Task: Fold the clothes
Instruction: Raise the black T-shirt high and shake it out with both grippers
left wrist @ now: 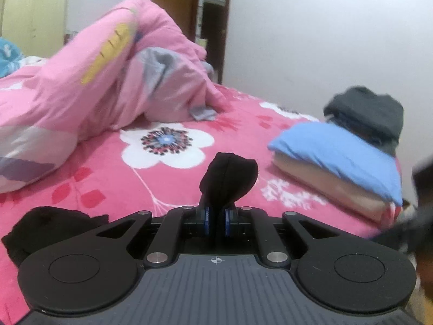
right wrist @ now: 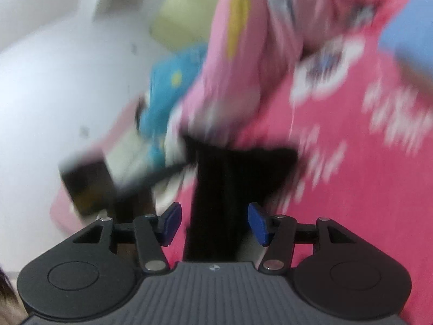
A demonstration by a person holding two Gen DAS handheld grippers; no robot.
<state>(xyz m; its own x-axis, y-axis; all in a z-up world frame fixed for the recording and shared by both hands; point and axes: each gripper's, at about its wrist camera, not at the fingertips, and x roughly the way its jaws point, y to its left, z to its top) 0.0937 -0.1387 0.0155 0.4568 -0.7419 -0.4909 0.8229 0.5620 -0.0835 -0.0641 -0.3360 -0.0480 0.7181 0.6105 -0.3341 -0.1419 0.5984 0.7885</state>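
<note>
Two grippers: your left gripper (left wrist: 215,220) is clenched on the black garment (left wrist: 228,181) above the pink bedsheet (left wrist: 108,168); your right gripper (right wrist: 213,223) stands released, cloth between its pads untouched. Folded stack (left wrist: 335,168) crowds the right edge.

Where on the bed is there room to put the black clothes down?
The widest bare stretch of the bedsheet is around the big white flower, between the heaped pink quilt and the stack of folded clothes. Near the stack it's crowded. Another black garment lies by the left gripper.
</note>
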